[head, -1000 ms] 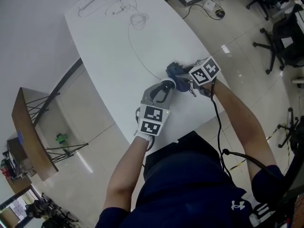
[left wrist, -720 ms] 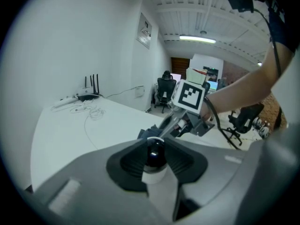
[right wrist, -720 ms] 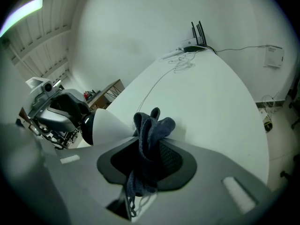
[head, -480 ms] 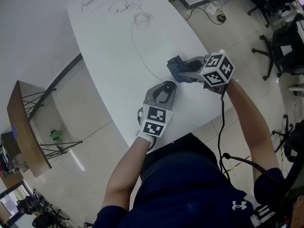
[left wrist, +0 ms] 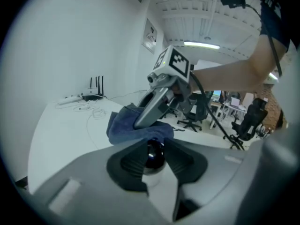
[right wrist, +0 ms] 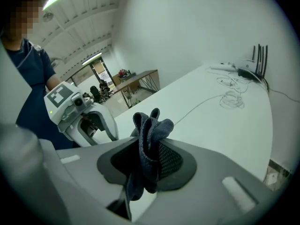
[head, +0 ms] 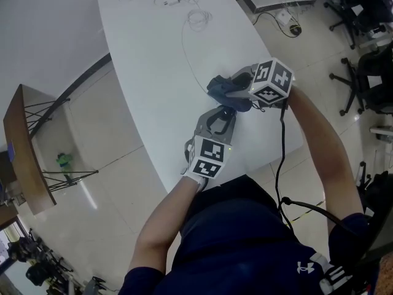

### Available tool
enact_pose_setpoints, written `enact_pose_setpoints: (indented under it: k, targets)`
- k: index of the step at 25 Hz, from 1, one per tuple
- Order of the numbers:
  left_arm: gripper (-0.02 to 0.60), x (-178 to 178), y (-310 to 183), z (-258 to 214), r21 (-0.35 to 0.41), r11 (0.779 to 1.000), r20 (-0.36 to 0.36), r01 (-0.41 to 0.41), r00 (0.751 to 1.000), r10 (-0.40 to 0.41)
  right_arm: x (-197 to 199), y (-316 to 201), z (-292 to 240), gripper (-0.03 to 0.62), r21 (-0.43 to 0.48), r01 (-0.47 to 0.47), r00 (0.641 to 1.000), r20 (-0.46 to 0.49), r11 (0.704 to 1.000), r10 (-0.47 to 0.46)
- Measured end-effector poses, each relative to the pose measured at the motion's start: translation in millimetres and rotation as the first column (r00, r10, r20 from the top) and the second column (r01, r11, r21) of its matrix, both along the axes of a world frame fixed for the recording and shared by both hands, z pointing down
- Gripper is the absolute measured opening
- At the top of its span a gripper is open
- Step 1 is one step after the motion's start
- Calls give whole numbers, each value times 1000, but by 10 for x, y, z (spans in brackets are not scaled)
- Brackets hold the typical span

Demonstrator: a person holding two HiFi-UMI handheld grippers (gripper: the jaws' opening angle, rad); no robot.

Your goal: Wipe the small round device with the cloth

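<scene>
My left gripper [head: 221, 118] holds the small round device [left wrist: 154, 154], a black dome on a white base, pinched between its pads just above the white table [head: 153, 60]. My right gripper [head: 232, 92] is shut on a bunched dark blue cloth [head: 221, 90], which sticks up between its pads [right wrist: 149, 139]. In the left gripper view the cloth [left wrist: 127, 124] hangs just beyond the device, close over its far side; whether it touches I cannot tell. The right gripper view shows the left gripper [right wrist: 86, 121] at the left.
A thin cable [head: 189, 60] runs down the table to a coil [head: 198, 20] and more leads at the far end. Office chairs [head: 368, 72] stand on the floor at right, a wooden side table [head: 24, 152] at left. The table edge is right below my grippers.
The right gripper lifted the cloth off the device, rolled its wrist so the marker cube turned, and now holds the cloth just past the left gripper's tips. The left gripper stayed put.
</scene>
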State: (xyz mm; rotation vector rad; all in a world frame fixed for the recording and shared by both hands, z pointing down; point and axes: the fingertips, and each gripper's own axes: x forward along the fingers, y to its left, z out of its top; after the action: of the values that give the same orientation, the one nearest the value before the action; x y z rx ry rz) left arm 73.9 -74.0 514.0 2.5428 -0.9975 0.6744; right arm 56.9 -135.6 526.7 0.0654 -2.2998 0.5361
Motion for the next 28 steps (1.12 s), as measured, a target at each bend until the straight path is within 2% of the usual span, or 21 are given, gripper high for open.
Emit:
enact_pose_setpoints:
  k: [2, 7, 13, 16, 18, 19, 20, 21, 23, 25, 26, 27, 28]
  targets:
    - [106, -7, 2, -1, 2, 1000, -4, 1, 1000, -1, 13, -76, 151, 101, -24, -17, 1000, -19, 1000, 17]
    - [100, -36, -2, -5, 6, 1000, -12, 13, 1000, -13, 37, -59, 642, 103, -55, 32, 992, -122, 998, -38]
    - [98, -60, -41, 8, 10, 1000, 1, 5, 1000, -5, 0, -120, 921, 101, -3, 27, 983, -182, 1000, -27]
    - [106, -70, -29, 23, -8, 1000, -3, 0, 1000, 0, 48, -154, 864, 103, 72, -48, 981, -186, 996, 61]
    - [132, -63, -7, 5, -44, 999, -17, -15, 1000, 14, 161, -204, 666, 103, 100, -203, 970, -117, 974, 214]
    - [149, -64, -3, -26, -56, 998, -28, -26, 999, 25, 233, -228, 501, 103, 86, -313, 947, -47, 946, 318]
    - [153, -76, -9, -72, -59, 998, -39, -37, 999, 34, 314, -239, 301, 103, 49, -428, 904, 37, 902, 427]
    - [153, -100, -26, -123, -56, 997, -50, -45, 998, 42, 407, -233, 88, 103, -6, -534, 839, 123, 845, 531]
    - [149, -162, -77, -188, -55, 996, -62, -63, 996, 59, 601, -166, -313, 103, -134, -685, 673, 261, 716, 693]
    - [143, -174, -91, -191, -95, 989, -69, -116, 992, 110, 720, -34, -635, 103, -256, -753, 509, 356, 606, 784]
    - [143, -157, -81, -182, -126, 980, -75, -151, 987, 142, 721, 50, -739, 103, -307, -765, 444, 386, 566, 809]
    - [143, -142, -78, -163, -150, 972, -80, -178, 983, 168, 685, 140, -781, 103, -342, -770, 399, 400, 539, 825]
    - [143, -140, -87, -135, -164, 967, -80, -195, 980, 184, 627, 229, -760, 103, -359, -776, 375, 399, 519, 836]
